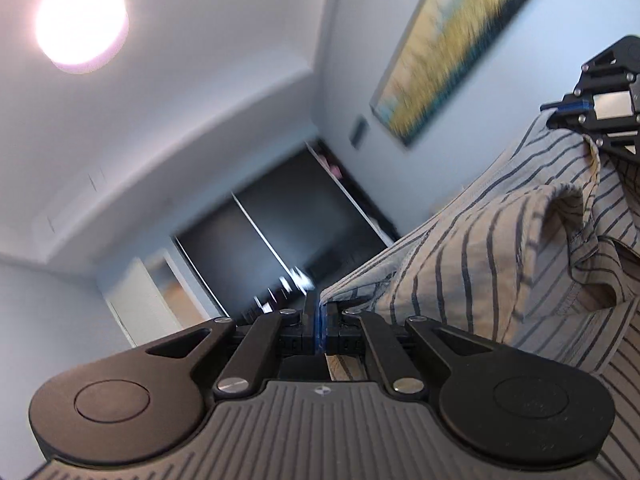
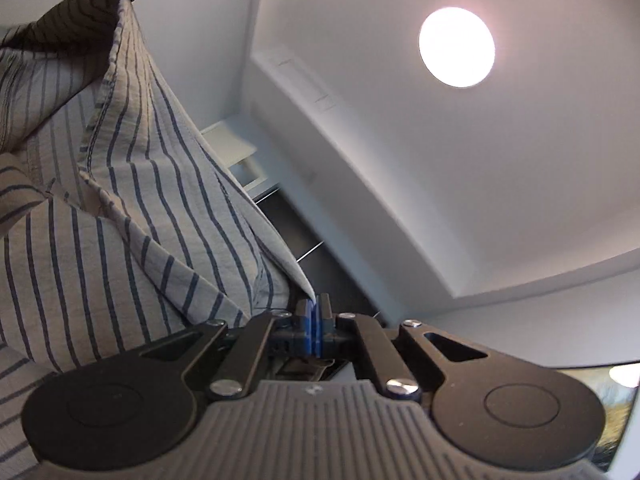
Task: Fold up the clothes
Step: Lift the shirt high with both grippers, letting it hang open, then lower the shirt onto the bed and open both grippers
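While lifted, striped shirt (image 1: 500, 248) hides painting (image 1: 452, 48)

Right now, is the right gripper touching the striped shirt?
Touching. The right wrist view shows the right gripper with its blue pads shut on a corner of the striped shirt, which runs straight into the jaws.

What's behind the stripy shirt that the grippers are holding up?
Behind the striped shirt you can see a wall with a painting and a dark wardrobe. The cloth hides whatever is lower down on that side.
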The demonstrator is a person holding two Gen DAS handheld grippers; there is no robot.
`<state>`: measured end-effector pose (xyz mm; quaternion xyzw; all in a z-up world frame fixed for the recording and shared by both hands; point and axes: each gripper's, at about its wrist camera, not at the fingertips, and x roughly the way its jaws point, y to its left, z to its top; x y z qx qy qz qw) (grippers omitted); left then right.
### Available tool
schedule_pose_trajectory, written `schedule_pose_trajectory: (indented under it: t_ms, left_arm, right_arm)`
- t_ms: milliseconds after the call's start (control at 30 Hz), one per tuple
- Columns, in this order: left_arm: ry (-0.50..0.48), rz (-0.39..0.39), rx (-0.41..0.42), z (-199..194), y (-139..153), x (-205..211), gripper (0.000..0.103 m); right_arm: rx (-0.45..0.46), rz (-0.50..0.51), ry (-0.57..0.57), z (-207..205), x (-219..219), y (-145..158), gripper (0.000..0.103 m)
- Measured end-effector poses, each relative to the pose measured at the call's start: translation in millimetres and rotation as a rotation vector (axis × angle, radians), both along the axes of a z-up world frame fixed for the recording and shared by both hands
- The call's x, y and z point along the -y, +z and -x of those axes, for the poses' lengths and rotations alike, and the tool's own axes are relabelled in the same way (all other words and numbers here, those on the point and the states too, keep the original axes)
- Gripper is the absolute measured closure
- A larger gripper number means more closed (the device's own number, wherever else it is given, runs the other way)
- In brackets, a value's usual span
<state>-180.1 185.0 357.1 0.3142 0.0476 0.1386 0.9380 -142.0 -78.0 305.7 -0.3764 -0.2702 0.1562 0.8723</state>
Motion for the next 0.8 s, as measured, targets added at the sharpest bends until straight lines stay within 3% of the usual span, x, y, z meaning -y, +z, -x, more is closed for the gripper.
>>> schedule_pose_trajectory:
  t_ms: [167,400,433,533,633,700,800]
  left_arm:
    - [0.032,0.117,-0.188,-89.5,-64.5,-57.1,0.103]
    - [0.108,0.270,-0.386,-217.6,-179.5,-135.2,0.103]
    - [0.120,0.285,-0.414,-234.9,-198.6,-146.2,0.103]
    - [0.158,0.331,-0.501,-286.7,-256.3,-179.2,0.103]
    - [0.187,0.378,-0.584,-324.9,-320.7,-209.7,0.103]
    - [0.203,0.406,-0.635,-341.2,-364.5,-227.1,0.103]
    - [0.220,0.449,-0.696,-366.6,-414.7,-245.6,0.103]
  right_arm:
    - [-0.173,0.076,-0.005,-80.2,-38.4,-53.1,0.101]
    - [-0.418,0.188,-0.040,-207.7,-113.6,-153.1,0.101]
    - [-0.453,0.199,-0.047,-227.1,-150.0,-170.1,0.101]
    - [-0.574,0.231,-0.076,-285.4,-202.2,-221.5,0.101]
    - [-0.702,0.262,-0.113,-337.8,-234.6,-277.9,0.101]
    - [-0.782,0.277,-0.132,-387.0,-299.3,-322.4,0.101]
    - [-0.894,0.282,-0.162,-421.6,-325.6,-374.9,0.101]
